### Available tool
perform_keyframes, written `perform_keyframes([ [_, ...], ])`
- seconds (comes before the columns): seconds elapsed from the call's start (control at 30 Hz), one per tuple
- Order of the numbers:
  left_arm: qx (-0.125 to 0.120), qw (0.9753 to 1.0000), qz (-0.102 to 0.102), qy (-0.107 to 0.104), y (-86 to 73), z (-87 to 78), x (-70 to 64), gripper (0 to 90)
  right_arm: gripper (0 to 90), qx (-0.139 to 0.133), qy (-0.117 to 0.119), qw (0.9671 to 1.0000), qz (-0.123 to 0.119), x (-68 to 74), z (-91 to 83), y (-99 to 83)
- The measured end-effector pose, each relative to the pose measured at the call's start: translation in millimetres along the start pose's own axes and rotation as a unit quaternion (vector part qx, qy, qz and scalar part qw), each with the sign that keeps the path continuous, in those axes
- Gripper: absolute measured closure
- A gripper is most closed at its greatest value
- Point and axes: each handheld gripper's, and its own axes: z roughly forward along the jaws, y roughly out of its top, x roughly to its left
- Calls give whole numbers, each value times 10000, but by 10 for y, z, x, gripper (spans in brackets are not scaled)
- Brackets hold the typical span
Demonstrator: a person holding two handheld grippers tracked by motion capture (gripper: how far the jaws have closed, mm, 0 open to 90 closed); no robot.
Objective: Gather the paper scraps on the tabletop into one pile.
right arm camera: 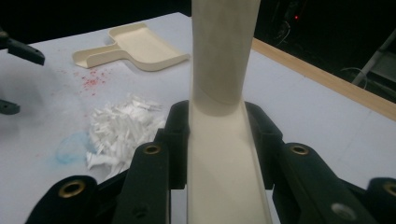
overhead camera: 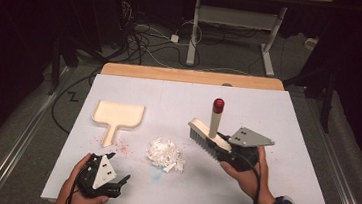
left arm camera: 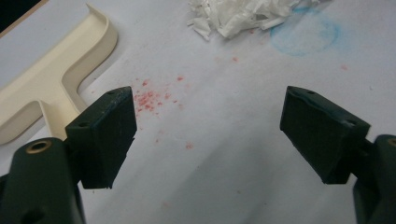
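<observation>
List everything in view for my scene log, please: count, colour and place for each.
brush: one, cream with a red-capped handle, right of the shreds, gripped by its back.
dustpan: one, cream, table's left, handle toward the person.
paper shreds: one pile, white, table middle.
red specks: a scatter, beside the dustpan handle.
blue smudge: one, next to the shreds.
table: one, white top with a wooden far edge.
left gripper: black, jaws apart, near left.
right gripper: black, jaws clamping the brush.

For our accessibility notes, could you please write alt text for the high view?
A right gripper clamps a cream brush beside a pile of white paper shreds; the open left gripper rests near a cream dustpan.
</observation>
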Motion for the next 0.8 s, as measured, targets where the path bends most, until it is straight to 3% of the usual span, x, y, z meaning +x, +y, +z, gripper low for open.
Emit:
perform_keyframes([
  [0.23,31,10000,87,-9,13,5,-27,175,676,77,371,9993,38,-169,-435,-182],
  [0.37,19,10000,96,2,28,6,-35,175,676,311,704,9970,-123,-202,-594,-282],
  [0.47,24,9999,134,18,37,6,-45,175,676,461,784,9953,-324,-215,-716,-306],
  [0.6,38,9999,146,4,32,8,-51,175,676,533,908,9942,-204,-264,-875,-382],
  [0.7,61,9998,161,-28,29,18,-55,175,676,826,1040,9909,-208,-290,-945,-453],
  [0.8,90,9997,174,-122,34,28,-55,175,675,1178,1470,9820,-165,-356,-939,-517],
])
